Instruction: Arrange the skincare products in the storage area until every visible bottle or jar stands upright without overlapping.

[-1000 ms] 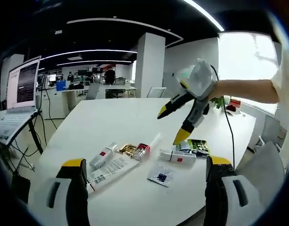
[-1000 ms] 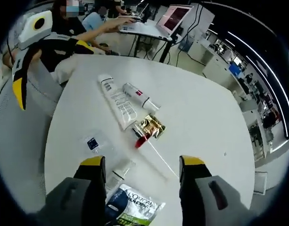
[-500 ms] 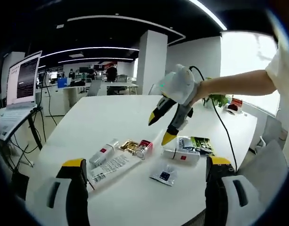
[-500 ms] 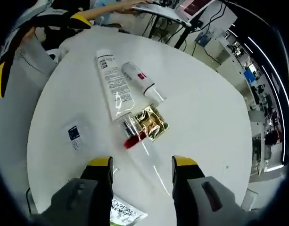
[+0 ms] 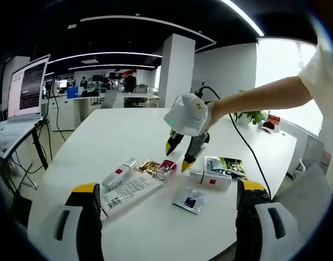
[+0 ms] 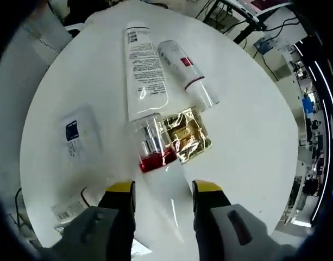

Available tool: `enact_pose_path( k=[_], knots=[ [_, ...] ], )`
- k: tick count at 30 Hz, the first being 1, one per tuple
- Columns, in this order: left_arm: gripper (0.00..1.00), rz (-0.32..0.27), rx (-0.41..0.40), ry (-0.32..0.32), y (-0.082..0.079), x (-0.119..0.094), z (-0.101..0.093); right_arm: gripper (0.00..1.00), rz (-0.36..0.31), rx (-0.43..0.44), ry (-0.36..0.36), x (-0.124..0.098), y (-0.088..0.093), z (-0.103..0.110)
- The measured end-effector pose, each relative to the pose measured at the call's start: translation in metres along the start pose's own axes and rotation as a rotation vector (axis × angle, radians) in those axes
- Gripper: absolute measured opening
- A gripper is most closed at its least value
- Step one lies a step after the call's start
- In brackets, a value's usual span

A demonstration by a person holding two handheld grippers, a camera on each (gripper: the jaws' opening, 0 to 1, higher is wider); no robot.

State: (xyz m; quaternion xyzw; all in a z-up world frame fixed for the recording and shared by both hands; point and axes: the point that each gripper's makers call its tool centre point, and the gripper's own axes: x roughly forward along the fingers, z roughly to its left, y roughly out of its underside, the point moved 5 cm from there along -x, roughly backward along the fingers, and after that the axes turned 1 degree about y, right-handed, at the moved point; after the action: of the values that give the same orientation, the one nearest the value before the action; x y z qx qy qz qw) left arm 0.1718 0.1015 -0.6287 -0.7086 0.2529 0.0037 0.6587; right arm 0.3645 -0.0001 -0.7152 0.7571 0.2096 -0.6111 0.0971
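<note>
Red-capped tube (image 6: 154, 152) lying flat just ahead of right gripper (image 6: 163, 188), jaws parted; left gripper (image 5: 166, 191) jaws wide.

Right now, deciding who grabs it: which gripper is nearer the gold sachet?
Right. The right gripper hovers just beside the gold sachet; the left gripper waits back at the table's near edge.

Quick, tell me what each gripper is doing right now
Left gripper: open, holding nothing.
Right gripper: open, empty, jaws straddling the clear tube with the red end.
</note>
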Motion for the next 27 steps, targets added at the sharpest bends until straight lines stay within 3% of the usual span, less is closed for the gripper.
enact_pose_path(
  k=[7, 14, 19, 27],
  knots=[
    [0.98, 0.007, 0.002, 0.004, 0.001, 0.0, 0.0, 0.35, 0.025, -0.058, -0.053, 0.007, 0.003, -0.007],
    [0.98, 0.014, 0.004, 0.009, 0.001, 0.001, 0.0, 0.34, 0.01, -0.049, -0.135, 0.01, 0.004, -0.012],
    [0.97, 0.022, -0.002, 0.014, 0.003, 0.001, -0.001, 0.33, -0.022, -0.084, -0.182, 0.01, 0.003, -0.008],
    [0.97, 0.038, -0.016, 0.027, 0.005, 0.003, -0.001, 0.34, -0.04, -0.065, -0.209, 0.007, 0.002, 0.0]
  ],
)
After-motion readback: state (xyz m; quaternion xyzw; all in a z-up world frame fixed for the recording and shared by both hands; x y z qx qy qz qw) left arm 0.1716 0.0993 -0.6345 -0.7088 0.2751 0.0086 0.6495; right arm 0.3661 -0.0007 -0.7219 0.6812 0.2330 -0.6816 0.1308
